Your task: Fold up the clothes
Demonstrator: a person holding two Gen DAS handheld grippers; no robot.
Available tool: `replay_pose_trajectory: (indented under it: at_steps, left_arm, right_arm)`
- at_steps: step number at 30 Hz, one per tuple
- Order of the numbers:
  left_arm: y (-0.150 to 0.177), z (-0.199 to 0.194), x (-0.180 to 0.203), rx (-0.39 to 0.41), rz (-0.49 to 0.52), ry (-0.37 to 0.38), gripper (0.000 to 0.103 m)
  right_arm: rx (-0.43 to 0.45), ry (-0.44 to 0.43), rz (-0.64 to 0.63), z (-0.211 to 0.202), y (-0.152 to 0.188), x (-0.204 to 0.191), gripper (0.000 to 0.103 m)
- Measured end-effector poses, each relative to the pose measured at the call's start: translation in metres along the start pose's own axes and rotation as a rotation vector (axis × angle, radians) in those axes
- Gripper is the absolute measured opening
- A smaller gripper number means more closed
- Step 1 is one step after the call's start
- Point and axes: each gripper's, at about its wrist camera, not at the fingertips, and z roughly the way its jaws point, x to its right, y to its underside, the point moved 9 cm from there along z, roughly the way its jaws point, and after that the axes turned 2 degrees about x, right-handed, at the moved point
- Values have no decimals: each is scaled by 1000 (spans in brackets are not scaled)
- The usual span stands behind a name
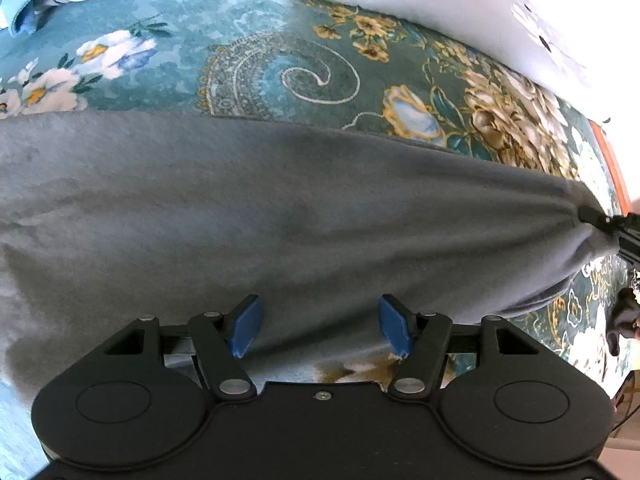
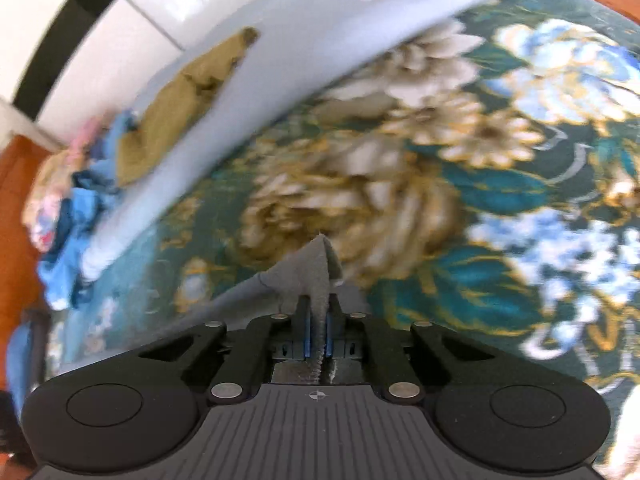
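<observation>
Two grippers over floral bedspread (image 1: 280, 52); right gripper (image 2: 317, 320) fingers clamped on grey garment (image 1: 280, 208) corner; left gripper (image 1: 320, 324) fingers apart, holding nothing.

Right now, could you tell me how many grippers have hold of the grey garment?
1: the right gripper pinches a corner of the grey garment; the left gripper hovers above it, jaws open.

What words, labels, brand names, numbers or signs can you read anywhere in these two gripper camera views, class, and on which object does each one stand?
None: no readable text appears in either view.
The grey garment is plain, with no label showing.
The floral bedspread carries only flowers and swirls.
The right gripper body has a small round crosshair mark, a symbol, not lettering.
The left gripper shows only screws and rivets.
</observation>
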Motion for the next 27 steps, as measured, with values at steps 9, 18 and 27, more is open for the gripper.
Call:
replay_pose_trajectory:
  at_steps: [9, 18, 27]
  left_arm:
    - [-4, -5, 0, 7, 5, 7, 63]
    - [-61, -12, 3, 66, 234, -49, 63]
    - [-95, -14, -70, -76, 495, -150, 63]
  right_arm:
    - [-76, 65, 11, 20, 15, 16, 17]
    - [13, 3, -199, -20, -5, -28, 36]
    - [-258, -177, -613, 72, 25, -148, 36]
